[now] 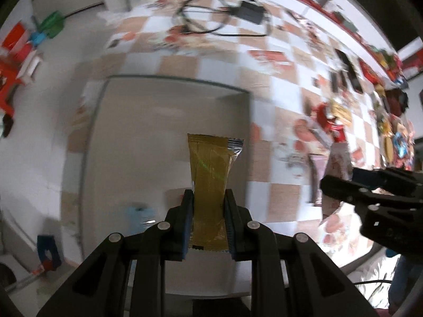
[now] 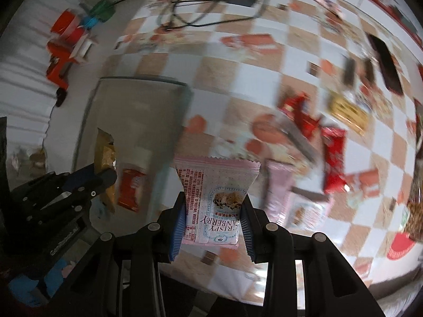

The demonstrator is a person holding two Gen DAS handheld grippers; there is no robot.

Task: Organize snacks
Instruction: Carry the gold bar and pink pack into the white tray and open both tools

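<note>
Seen from above a checkered tablecloth, 2 handheld grippers each carry a snack. At left, beyond the table's edge, red, green and blue plastic items sit blurred on a pale floor. Next comes a shallow grey tray lying on the cloth; the left gripper hangs over it, its jaws clamped on the sides of a gold-wrapped snack bar that stands upright between the blue pads. The right wrist view shows a red snack packet lying in the tray just beside that gripper. Farther right, the right gripper pinches a pink "Crispy Cranberry" packet by its waist, above the cloth just right of the tray. A 2nd pink packet lies on the cloth close beside it. Red wrappers, a yellow packet and dark bars lie scattered toward the right. At the far edge, a black power adapter rests amid looped cables.
</note>
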